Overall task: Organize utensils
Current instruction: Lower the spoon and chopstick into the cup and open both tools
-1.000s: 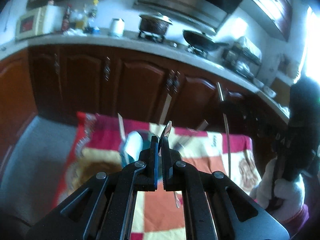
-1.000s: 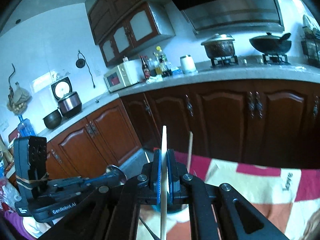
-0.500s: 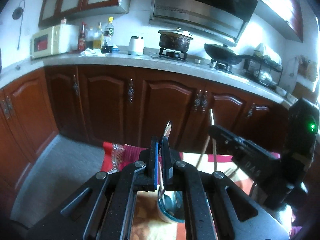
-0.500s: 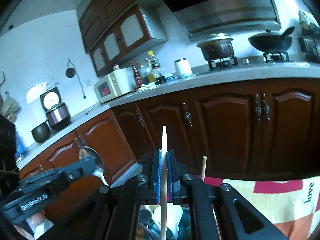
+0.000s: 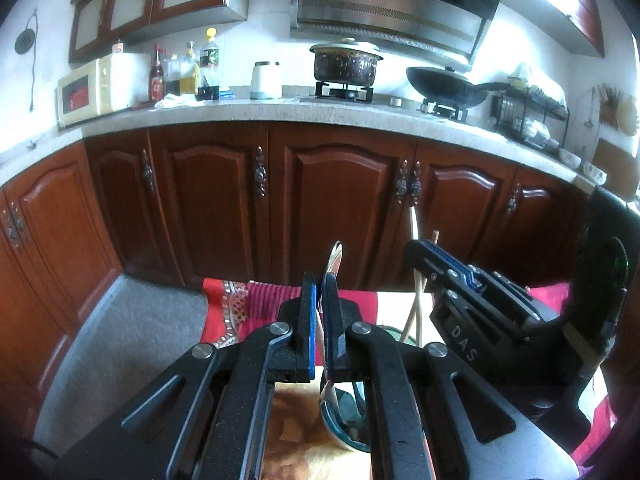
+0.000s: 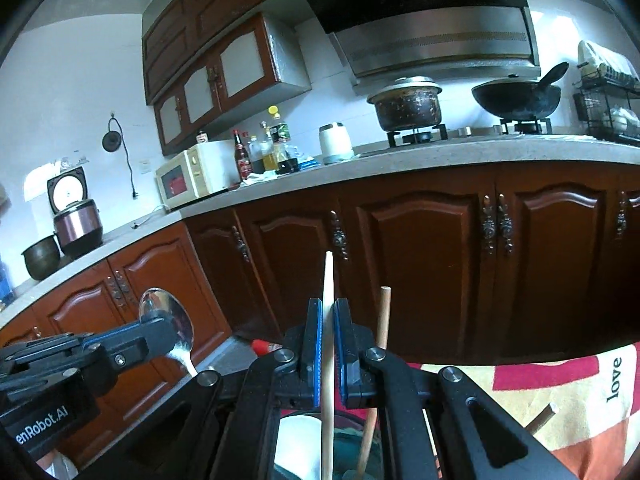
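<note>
My left gripper [image 5: 319, 280] is shut on a metal spoon [image 5: 334, 258], held upright with its bowl up, over a blue cup [image 5: 344, 412] on the tablecloth. The spoon also shows in the right wrist view [image 6: 168, 320] at lower left, in the left gripper [image 6: 158, 330]. My right gripper [image 6: 328, 312] is shut on a pale chopstick [image 6: 328, 344], held upright above the same cup [image 6: 304, 440]. A brown chopstick [image 6: 380, 344] stands in the cup just right of it. In the left wrist view the right gripper [image 5: 424, 248] is to the right, with both chopsticks [image 5: 416, 292] leaning into the cup.
A red, cream and orange tablecloth [image 6: 568, 400] covers the table [image 5: 248, 304]. Dark wooden cabinets [image 5: 328, 208] and a stone counter [image 5: 280, 114] stand behind, with a microwave [image 5: 96, 88], bottles, pot [image 5: 346, 66] and wok. Grey floor [image 5: 132, 320] lies at the left.
Both grippers have tilted up, so the cup dropped low in both views. The left gripper with the spoon and the right gripper with the chopstick have drawn closer over the cup.
</note>
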The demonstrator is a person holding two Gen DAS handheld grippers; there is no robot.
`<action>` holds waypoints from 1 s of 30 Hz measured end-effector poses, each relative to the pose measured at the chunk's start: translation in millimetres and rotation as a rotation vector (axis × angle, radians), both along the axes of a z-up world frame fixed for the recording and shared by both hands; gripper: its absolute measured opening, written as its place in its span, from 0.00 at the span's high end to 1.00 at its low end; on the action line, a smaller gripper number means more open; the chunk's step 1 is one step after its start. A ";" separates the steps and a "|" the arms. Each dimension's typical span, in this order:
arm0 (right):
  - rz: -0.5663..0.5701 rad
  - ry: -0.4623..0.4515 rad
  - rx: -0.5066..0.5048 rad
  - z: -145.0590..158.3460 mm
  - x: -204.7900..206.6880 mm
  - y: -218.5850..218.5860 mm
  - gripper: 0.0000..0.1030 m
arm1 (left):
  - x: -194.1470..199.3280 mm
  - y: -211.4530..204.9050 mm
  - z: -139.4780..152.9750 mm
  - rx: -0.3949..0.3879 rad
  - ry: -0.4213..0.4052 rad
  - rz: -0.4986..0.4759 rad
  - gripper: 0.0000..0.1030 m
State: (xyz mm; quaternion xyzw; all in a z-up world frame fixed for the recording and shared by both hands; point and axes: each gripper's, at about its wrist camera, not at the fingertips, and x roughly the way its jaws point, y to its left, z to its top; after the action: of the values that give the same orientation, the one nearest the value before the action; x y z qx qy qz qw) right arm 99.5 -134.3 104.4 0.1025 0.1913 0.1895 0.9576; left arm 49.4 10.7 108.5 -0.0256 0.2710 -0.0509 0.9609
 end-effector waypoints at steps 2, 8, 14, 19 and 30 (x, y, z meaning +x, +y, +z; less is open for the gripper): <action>-0.003 0.010 0.000 -5.3 1.9 -0.6 0.95 | 0.7 -1.7 -3.0 0.002 0.007 -0.002 0.98; 0.033 0.023 -0.024 -7.7 -9.6 -5.4 0.95 | 1.1 -6.1 -10.9 0.000 0.029 -0.010 0.98; 0.092 0.060 -0.045 -6.5 -32.9 -15.8 0.95 | -2.7 -7.0 -15.7 -0.016 0.052 -0.010 0.98; 0.122 0.113 -0.062 -15.1 -44.5 -19.2 0.95 | -2.6 -12.1 -20.6 -0.024 0.085 -0.017 0.98; 0.156 0.233 -0.076 -31.9 -53.0 -28.4 0.74 | -7.8 -14.7 -24.1 -0.066 0.151 -0.022 0.87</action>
State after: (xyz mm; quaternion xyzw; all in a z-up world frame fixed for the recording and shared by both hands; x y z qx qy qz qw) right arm 46.5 -162.7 72.5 0.0723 0.3157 0.2427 0.9144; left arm 41.6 -4.0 84.5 -0.0578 0.3412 -0.0684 0.9357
